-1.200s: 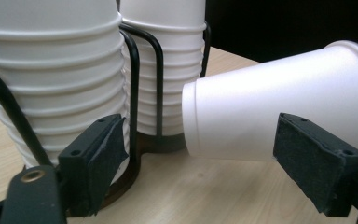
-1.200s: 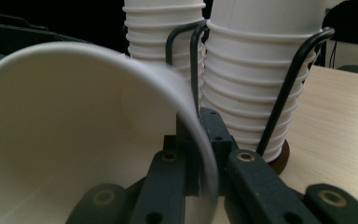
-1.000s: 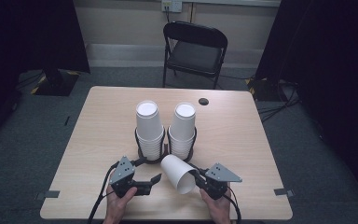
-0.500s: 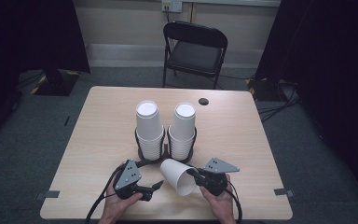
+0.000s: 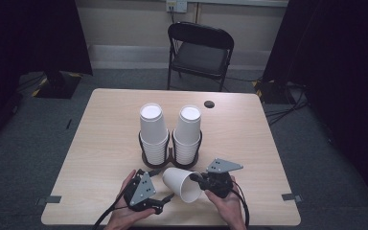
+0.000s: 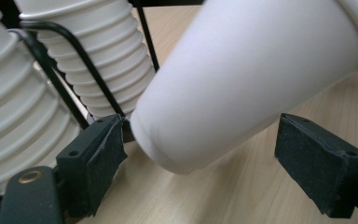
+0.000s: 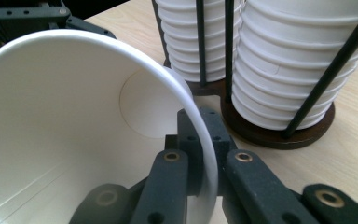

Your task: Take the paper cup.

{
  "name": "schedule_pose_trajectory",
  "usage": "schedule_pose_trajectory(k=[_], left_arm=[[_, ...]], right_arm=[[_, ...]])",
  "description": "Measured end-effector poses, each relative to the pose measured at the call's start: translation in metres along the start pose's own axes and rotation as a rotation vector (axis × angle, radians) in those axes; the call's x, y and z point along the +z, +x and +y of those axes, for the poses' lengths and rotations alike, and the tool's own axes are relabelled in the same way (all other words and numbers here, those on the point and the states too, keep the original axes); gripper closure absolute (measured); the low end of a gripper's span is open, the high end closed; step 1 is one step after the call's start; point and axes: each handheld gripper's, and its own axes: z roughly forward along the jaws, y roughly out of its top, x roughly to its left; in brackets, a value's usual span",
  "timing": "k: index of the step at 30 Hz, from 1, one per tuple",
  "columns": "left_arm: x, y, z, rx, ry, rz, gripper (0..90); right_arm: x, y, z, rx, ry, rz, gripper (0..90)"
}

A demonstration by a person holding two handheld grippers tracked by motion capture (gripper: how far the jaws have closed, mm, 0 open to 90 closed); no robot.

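A single white paper cup (image 5: 182, 184) lies tilted on its side above the table's near edge. My right gripper (image 5: 197, 180) is shut on its rim. In the right gripper view one finger sits inside the cup (image 7: 65, 140) and one outside, with the gripper (image 7: 205, 140) pinching the wall. My left gripper (image 5: 166, 198) is open beside the cup's base. In the left gripper view the cup (image 6: 242, 79) hangs between the open gripper (image 6: 200, 163) with gaps on both sides. Two stacks of white cups (image 5: 152, 129) (image 5: 188, 128) stand in a black wire holder (image 5: 170, 160) just behind.
The wooden table (image 5: 105, 139) carries a small dark round disc (image 5: 209, 104) near its far edge. A black folding chair (image 5: 200, 48) stands beyond the table. The holder's base (image 7: 270, 133) is close to my right gripper.
The held cup and my right gripper have shifted slightly toward the near edge. My left gripper has turned toward the cup's base and closed in on it.
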Motion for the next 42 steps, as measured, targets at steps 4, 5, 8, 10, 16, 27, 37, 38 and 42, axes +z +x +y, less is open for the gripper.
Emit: schedule_pose_trajectory(k=[4,5,8,10,16,27,37,38,42], left_arm=[[0.005,-0.005,0.002,0.064,0.034,-0.007,15.6],[0.006,-0.005,0.002,0.077,0.033,-0.014,14.9],[0.009,-0.007,0.003,0.086,0.043,-0.018,15.5],[0.013,-0.010,0.003,0.108,0.063,-0.016,15.1],[0.019,-0.013,0.005,0.151,0.083,0.016,13.4],[0.026,-0.021,0.014,0.218,0.086,0.041,8.8],[0.028,-0.028,0.017,0.238,0.070,0.078,9.4],[0.028,-0.028,0.017,0.232,0.072,0.072,9.2],[0.031,-0.027,0.019,0.216,0.052,0.073,8.4]], right_arm=[[0.000,0.000,0.003,-0.002,0.024,0.020,88.7],[0.000,0.000,0.003,-0.005,0.031,0.023,88.7],[0.000,0.000,0.004,0.001,0.053,0.018,88.7],[0.001,-0.003,0.004,0.017,0.052,0.033,88.7],[0.003,-0.002,0.010,0.012,0.103,0.045,88.7],[0.017,0.003,0.019,0.023,0.159,0.083,88.6],[0.027,0.003,0.023,0.066,0.209,0.096,88.2],[0.029,0.004,0.023,0.067,0.215,0.096,88.2],[0.031,0.003,0.024,0.080,0.225,0.092,88.1]])
